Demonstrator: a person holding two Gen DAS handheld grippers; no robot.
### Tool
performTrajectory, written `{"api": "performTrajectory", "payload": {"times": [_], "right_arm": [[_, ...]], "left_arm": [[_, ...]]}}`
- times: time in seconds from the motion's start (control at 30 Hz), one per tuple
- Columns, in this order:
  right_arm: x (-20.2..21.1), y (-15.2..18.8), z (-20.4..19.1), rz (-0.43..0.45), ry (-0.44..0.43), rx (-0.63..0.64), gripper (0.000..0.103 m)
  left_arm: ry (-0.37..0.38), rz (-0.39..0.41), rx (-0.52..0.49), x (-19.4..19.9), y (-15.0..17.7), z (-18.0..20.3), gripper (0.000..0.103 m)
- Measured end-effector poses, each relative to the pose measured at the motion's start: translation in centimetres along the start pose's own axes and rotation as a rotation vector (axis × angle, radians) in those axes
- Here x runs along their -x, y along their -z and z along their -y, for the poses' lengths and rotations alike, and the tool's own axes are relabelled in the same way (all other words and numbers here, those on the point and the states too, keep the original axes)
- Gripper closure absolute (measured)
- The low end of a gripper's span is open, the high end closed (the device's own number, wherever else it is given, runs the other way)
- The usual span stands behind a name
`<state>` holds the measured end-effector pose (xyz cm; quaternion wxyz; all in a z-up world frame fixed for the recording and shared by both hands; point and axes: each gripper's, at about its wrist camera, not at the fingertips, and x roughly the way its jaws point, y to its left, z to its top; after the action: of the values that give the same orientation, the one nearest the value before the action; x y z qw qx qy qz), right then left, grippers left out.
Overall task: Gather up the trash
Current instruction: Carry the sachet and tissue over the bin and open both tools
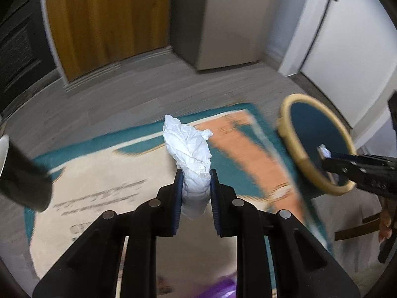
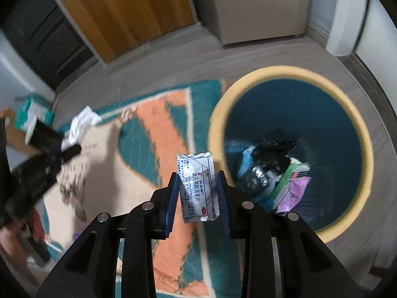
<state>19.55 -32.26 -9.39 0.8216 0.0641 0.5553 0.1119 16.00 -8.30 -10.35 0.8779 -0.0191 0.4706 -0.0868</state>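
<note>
My left gripper [image 1: 196,176] is shut on a crumpled white tissue [image 1: 191,149] and holds it above the rug. My right gripper [image 2: 198,176] is shut on a silver foil medicine packet [image 2: 197,186], held just left of the bin's rim. The round bin [image 2: 347,114], dark blue inside with a tan rim, stands at the right and holds several pieces of trash [image 2: 275,173]. In the left wrist view the bin [image 1: 292,139] is at the right with the right gripper [image 1: 325,160] over it. In the right wrist view the left gripper [image 2: 72,146] with its tissue [image 2: 79,124] is at the left.
A teal, orange and cream rug [image 2: 153,139] lies on grey flooring. A wooden door [image 1: 104,19] and a grey cabinet [image 1: 223,19] stand at the back. A green and white package [image 2: 32,110] sits at far left. A purple item [image 1: 223,288] lies under my left gripper.
</note>
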Motion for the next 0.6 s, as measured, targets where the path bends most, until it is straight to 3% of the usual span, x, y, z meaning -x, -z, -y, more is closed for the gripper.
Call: {"api": "performTrajectory", "payload": {"times": [0.23,0.43,0.6], "right_arm": [[2.8,-0.9,6.5,0.074,0.043,-0.164,0.071],[3.0,-0.4,11.8,0.074,0.044,-0.306,0.071],[2.7,-0.5,13.8,0.066,0.031,-0.355,0.071]], "left_arm": [[0.094,0.015,-0.126,-0.8,-1.3,8.3,0.083],[0.189,-0.013,-0.193,-2.8,-1.7,14.4,0.083],[0.232,-0.027,-0.260,-4.8,-1.9,18.8,0.083]]}}
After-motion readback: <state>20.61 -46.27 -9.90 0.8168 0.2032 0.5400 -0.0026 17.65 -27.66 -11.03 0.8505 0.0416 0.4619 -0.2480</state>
